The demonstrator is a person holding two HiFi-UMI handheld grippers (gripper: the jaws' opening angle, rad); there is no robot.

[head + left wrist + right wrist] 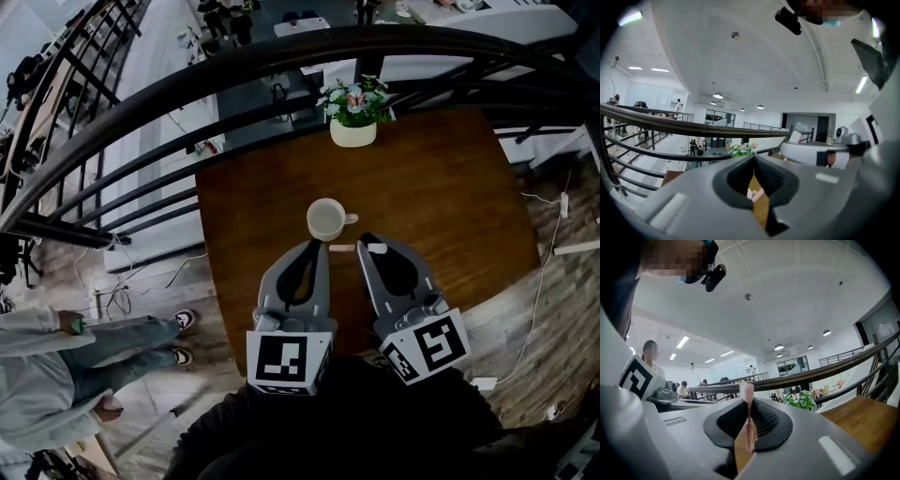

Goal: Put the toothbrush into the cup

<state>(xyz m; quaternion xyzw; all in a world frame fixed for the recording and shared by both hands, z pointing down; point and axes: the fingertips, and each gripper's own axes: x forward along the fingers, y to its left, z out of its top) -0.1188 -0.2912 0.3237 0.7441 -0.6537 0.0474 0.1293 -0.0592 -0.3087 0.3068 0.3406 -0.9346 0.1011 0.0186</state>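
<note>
Toothbrush (749, 420) was pinched between the closed fingers of the right gripper (370, 246). In the right gripper view it stood upright, with its bristled head at the top by the fingertips and its pink handle running down between the pads. It was outside the cup (325, 220), held near the cup's near side above the table (450, 197). The white cup stood upright on the wood, its handle to the right, just ahead of the left gripper (317, 246). That gripper's fingers were pressed together at the tips, with nothing between them. A plant (354, 111) stood at the table's far edge, well apart from the cup.
</note>
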